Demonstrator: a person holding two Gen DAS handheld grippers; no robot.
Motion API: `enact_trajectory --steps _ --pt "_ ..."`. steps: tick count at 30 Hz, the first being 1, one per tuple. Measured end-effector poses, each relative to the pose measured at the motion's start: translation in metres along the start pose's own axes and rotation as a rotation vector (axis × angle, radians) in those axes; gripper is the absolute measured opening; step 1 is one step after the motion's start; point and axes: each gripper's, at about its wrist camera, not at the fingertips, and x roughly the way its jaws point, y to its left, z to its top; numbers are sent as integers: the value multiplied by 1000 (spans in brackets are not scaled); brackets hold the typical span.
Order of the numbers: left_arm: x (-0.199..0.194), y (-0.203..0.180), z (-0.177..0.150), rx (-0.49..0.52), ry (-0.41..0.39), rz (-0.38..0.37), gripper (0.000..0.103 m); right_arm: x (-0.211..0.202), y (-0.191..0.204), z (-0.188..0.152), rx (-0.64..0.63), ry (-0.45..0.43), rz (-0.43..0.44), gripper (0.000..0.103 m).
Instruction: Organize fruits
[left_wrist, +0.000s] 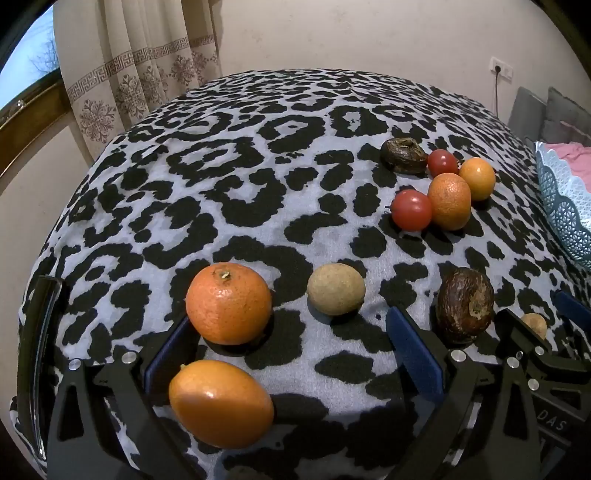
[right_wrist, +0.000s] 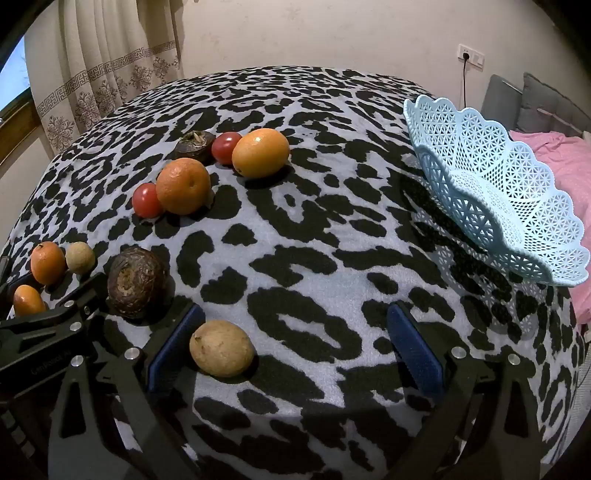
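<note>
From the left wrist view, the left gripper (left_wrist: 295, 354) is hanging over a leopard-print cloth (left_wrist: 236, 184) with its blue-padded jaws spread wide and nothing pinched. Two orange fruits are sitting at the left jaw: a round mandarin (left_wrist: 228, 302) at about eleven o'clock from the gap's centre, stem scar pointing up, and an oval orange fruit (left_wrist: 221, 402) at about eight o'clock, its long axis running from upper left to lower right. A small tan fruit (left_wrist: 336, 288) is lying at twelve o'clock, and a dark wrinkled fruit (left_wrist: 464, 304) at two o'clock. A cluster with two red tomatoes (left_wrist: 412, 210) is waiting farther off, near the blue basket's (left_wrist: 561, 199) rim at the right edge.

From the right wrist view, the right gripper (right_wrist: 295, 350) is also standing wide open and empty. A tan oval fruit (right_wrist: 221, 348) is lying just inside its left jaw, long axis running roughly left to right, one end toward the pad. The pale blue lattice basket is sitting empty at one to two o'clock, tilted, apparently propped against pink bedding (right_wrist: 561, 162).

The likely step — a first pick, judging by the empty basket. Doing it well probably means centring the tan fruit between the pads, closing across its short axis, and squeezing gently — round fruit on soft cloth could roll.
</note>
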Motion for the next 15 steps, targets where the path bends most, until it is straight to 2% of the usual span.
enact_trajectory --steps 15 --pt "0 0 0 5 0 6 98 0 0 0 1 2 2 101"
